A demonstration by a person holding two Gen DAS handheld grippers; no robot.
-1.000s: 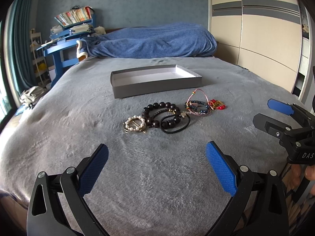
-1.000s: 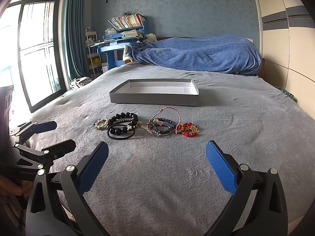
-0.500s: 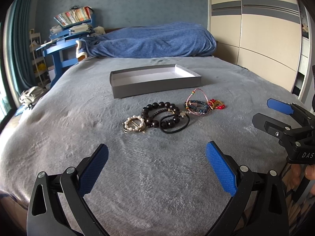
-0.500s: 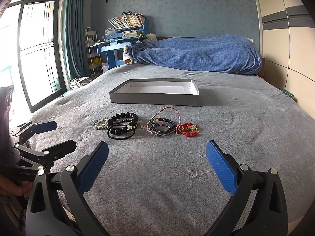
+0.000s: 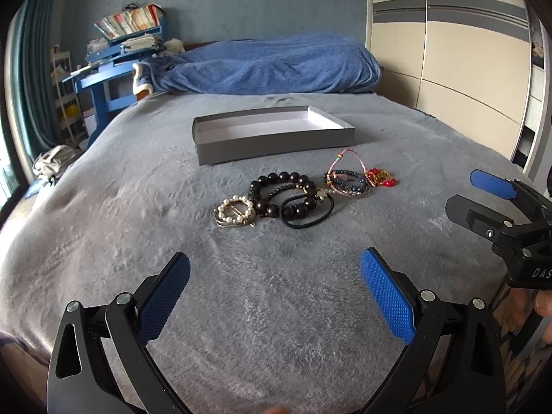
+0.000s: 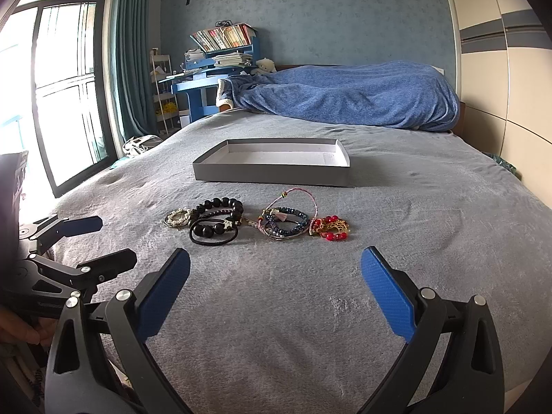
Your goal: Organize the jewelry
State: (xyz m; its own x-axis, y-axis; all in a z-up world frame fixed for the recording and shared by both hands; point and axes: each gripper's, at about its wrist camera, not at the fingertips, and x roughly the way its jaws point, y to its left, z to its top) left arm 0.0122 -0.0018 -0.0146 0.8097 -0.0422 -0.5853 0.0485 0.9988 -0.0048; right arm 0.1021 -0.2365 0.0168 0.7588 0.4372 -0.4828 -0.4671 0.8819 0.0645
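Both grippers hover low over the near end of a grey blanket, each spread wide with nothing between its blue pads. From its own camera the left gripper points toward the jewelry cluster; the right gripper does the same from its side, and each shows at the edge of the other's view, jaws likewise apart.

Taking the grey tray as the landmark: it sits flat on the blanket, shallow, pale inside, with nothing visible in it. All the jewelry lies in a loose row on the blanket just on the near side of the tray, between it and the grippers, not touching it.

Toward the tray's left end lies a pearl bracelet, touching the large black bead bracelet beside it. A black hair tie overlaps the near edge of those black beads. Nearer the tray's right end sits a tangle of a pink cord bracelet over dark blue bead bracelets, and just past that, a red and gold piece.

Beyond the tray's far side a blue duvet is heaped at the head of the bed.
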